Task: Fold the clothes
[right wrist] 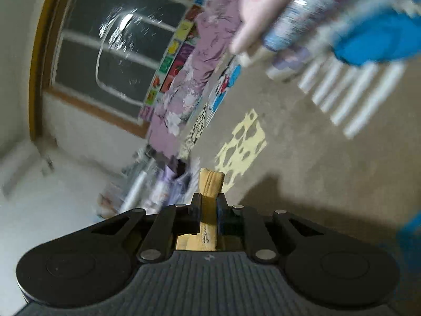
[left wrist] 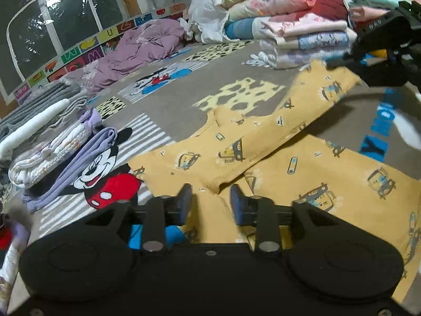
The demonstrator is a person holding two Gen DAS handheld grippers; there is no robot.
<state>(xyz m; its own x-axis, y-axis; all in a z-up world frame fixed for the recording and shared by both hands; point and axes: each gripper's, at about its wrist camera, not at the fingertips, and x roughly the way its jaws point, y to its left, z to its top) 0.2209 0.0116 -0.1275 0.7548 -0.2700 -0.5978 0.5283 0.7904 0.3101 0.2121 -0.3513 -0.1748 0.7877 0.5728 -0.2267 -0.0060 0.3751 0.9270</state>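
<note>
Left gripper (left wrist: 210,197) agape over yellow pajamas (left wrist: 236,144); right gripper (right wrist: 209,205) pinching hem, surroundings blurred.

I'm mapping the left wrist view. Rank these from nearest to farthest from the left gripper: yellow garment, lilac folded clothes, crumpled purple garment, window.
From the left gripper:
1. Yellow garment, right under its fingers.
2. Lilac folded clothes, left.
3. Crumpled purple garment, far left, by the alphabet border.
4. Window, behind it.

Indoor light is moderate and even. Glare sparkles on the plastic-covered window (right wrist: 115,52) beyond the fingers. The right wrist view is streaked with motion blur, the left mostly sharp. Dark shadows lie on the carpet (right wrist: 302,163); fisheye curving bends both edges.
</note>
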